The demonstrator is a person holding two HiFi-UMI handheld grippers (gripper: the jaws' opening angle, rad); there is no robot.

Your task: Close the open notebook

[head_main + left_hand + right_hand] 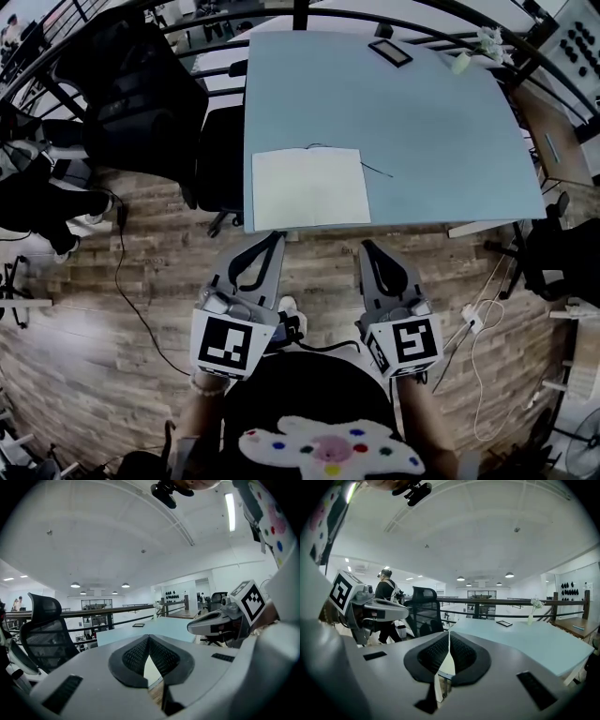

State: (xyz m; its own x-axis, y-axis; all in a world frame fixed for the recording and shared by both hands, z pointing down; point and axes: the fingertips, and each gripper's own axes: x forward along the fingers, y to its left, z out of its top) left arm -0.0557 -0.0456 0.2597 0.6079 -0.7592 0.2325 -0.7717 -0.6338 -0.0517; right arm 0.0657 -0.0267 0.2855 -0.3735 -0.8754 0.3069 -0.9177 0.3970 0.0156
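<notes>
An open notebook (pixel 310 187) with blank white pages lies flat at the near edge of a pale blue table (pixel 441 131). A thin cord or pen lies just past its far right corner. My left gripper (pixel 274 239) hangs over the wooden floor short of the table's near edge, jaws shut and empty. My right gripper (pixel 367 247) is beside it, also shut with nothing between its pads. In the left gripper view the closed left gripper (pixel 148 637) points at the table (pixel 140 634). The right gripper (pixel 449 634) likewise faces the tabletop (pixel 534 644). Neither touches the notebook.
A black mesh office chair (pixel 141 94) stands left of the table. A small dark framed object (pixel 390 52) and a small vase with flowers (pixel 466 56) sit on the far side of the table. A black railing curves behind. Cables trail across the wooden floor (pixel 122 309).
</notes>
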